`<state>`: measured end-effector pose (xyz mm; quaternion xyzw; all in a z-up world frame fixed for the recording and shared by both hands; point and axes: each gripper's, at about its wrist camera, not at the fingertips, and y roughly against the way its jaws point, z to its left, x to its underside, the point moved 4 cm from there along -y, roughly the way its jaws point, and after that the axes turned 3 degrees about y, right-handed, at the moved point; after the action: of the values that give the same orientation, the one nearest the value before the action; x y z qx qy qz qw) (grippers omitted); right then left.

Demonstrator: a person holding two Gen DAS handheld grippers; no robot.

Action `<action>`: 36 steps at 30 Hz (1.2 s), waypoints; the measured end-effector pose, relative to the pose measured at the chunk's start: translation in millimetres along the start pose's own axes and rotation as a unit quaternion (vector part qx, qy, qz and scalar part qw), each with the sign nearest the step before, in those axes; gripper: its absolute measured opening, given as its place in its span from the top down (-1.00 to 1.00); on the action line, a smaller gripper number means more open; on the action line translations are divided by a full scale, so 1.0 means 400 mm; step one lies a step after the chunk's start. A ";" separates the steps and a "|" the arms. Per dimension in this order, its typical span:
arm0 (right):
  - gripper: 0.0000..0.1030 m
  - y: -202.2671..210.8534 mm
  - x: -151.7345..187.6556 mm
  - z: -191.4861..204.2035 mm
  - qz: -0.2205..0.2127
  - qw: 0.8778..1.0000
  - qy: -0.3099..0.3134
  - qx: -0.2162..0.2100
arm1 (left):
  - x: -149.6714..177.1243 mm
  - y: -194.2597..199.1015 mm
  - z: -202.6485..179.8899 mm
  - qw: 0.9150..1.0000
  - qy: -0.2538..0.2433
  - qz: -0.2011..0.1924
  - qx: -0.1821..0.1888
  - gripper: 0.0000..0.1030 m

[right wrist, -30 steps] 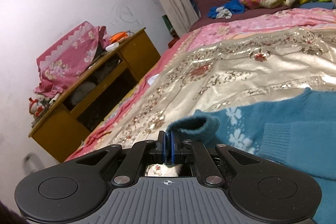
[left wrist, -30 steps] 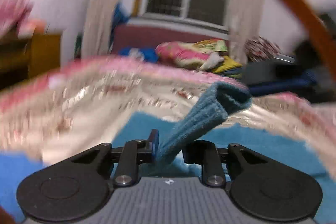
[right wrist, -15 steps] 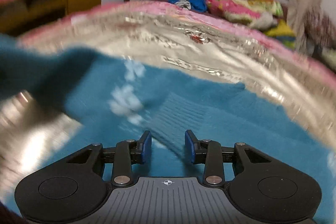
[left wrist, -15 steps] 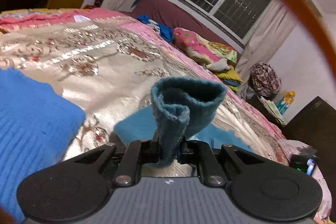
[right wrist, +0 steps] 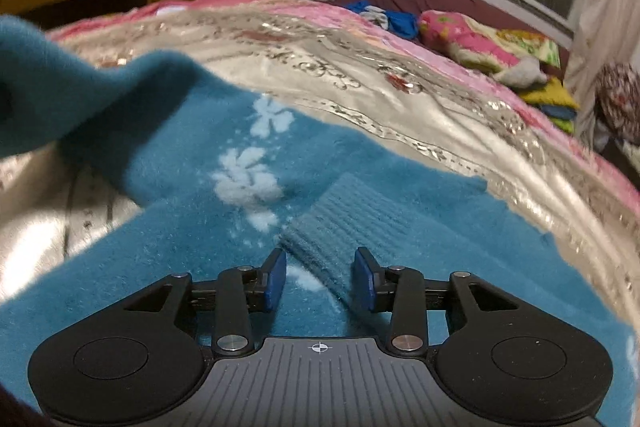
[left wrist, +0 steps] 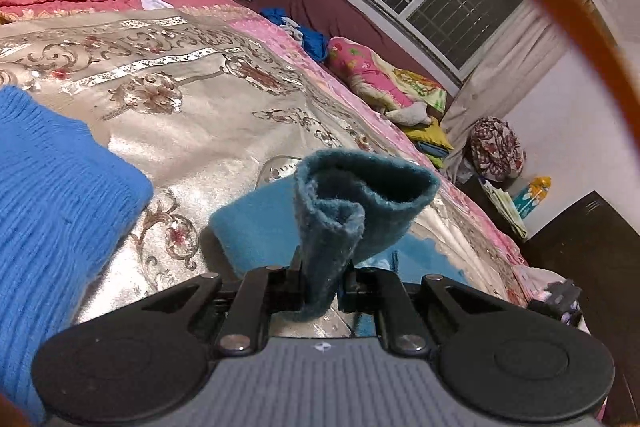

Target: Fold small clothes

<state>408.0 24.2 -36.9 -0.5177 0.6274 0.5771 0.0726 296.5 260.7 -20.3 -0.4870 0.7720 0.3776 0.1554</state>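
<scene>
Left tool [left wrist: 322,277] clamped on raised teal sleeve [left wrist: 352,203]

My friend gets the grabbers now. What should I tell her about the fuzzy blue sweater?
Left gripper: shut on a lifted, curled edge of the teal sweater.
Right gripper: open, holding nothing, its jaws either side of the ribbed cuff.
The sweater lies spread on the gold bedspread, one sleeve laid across the body. A brighter blue knit sits at the left.
Done: the sleeve looks folded in.
Left: probably lay down the held edge, then fold the body.
</scene>
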 end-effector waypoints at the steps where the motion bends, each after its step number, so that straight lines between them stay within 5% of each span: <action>1: 0.28 -0.009 -0.005 -0.002 0.002 1.000 -0.004 0.007 | -0.001 0.001 0.000 1.000 0.000 -0.001 0.000 0.62; 6: 0.66 -0.020 -0.021 -0.019 0.002 0.999 -0.045 0.013 | -0.005 0.002 0.008 1.000 0.007 0.000 0.004 0.62; 14: 0.71 0.027 -0.062 -0.024 -0.043 0.995 -0.095 0.007 | 0.003 -0.008 -0.003 1.000 0.001 0.010 0.009 0.62; 24: 0.59 -0.031 -0.027 0.004 -0.006 0.994 -0.105 -0.002 | 0.015 -0.014 -0.012 1.000 -0.004 0.019 0.014 0.62; 31: 0.29 0.086 -0.076 0.000 -0.033 0.984 -0.159 -0.079 | 0.024 -0.016 -0.020 0.999 -0.009 0.025 0.018 0.62; 36: 0.18 0.156 -0.113 0.023 -0.014 0.948 -0.246 -0.202 | 0.034 -0.014 -0.033 0.999 -0.023 0.024 0.015 0.62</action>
<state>378.2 44.3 31.7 -0.3723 0.4535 0.7998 0.1266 296.5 241.1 -22.5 -0.4573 0.7852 0.3809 0.1710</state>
